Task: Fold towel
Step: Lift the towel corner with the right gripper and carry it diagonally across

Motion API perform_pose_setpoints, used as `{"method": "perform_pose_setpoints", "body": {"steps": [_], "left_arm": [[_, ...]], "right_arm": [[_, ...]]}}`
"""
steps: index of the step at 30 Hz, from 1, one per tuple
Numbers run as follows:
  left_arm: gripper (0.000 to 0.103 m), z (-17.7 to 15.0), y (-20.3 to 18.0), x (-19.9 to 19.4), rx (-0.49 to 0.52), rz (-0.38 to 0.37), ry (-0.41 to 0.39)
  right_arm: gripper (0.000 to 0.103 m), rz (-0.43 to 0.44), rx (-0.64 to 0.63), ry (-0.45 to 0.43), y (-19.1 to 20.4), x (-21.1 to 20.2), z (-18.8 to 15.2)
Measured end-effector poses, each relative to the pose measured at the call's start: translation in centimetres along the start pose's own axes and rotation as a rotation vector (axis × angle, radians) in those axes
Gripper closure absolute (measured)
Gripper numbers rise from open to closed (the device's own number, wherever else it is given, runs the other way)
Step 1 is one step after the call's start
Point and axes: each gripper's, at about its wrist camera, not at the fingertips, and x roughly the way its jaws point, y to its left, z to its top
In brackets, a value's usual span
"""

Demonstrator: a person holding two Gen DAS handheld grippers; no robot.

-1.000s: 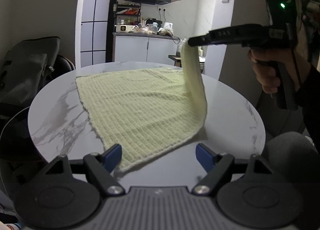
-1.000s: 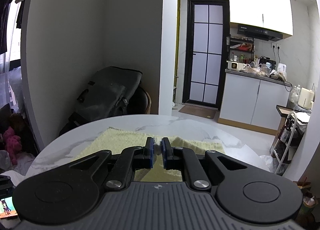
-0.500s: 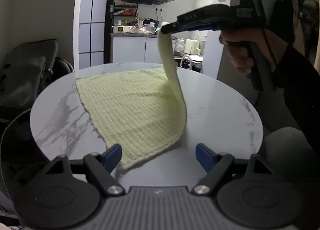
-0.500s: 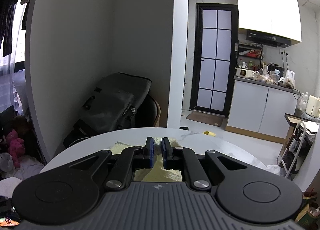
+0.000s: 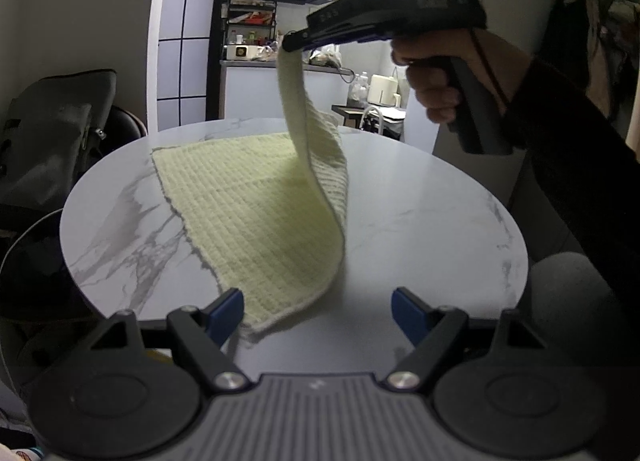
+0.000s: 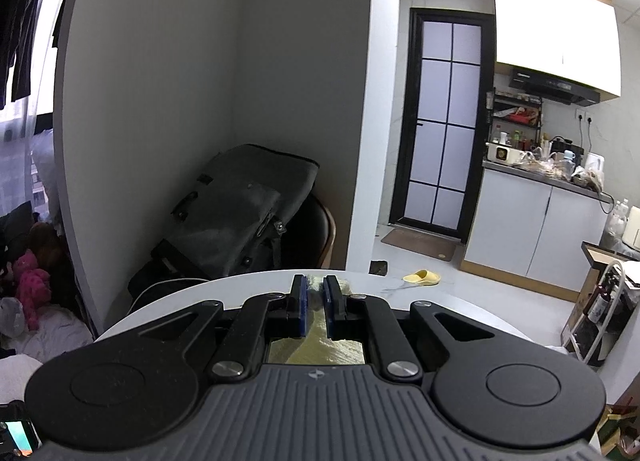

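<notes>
A pale yellow waffle-weave towel lies on the round white marble table. My right gripper is shut on the towel's right edge and holds it high above the table, so that side curls up and over toward the left. In the right wrist view the towel shows pinched between the blue pads of my right gripper. My left gripper is open and empty at the table's near edge, with the towel's near corner beside its left fingertip.
A dark bag sits on a chair left of the table. A kitchen counter with clutter stands behind. A small side stand is beyond the table's far right. A yellow slipper lies on the floor.
My right gripper has carried the lifted towel edge up and leftward across the table. The fold line has moved left over the flat part. My left gripper has stayed put.
</notes>
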Motion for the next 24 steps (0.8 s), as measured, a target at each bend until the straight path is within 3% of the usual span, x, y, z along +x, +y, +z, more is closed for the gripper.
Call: {"method": "perform_pose_setpoints", "body": {"steps": [24], "left_arm": [[0.020,0.5,0.6,0.6,-0.015,-0.012,-0.001]], "right_arm": [[0.093,0.049,-0.064,0.048,1.8,5.9,1.3]]}}
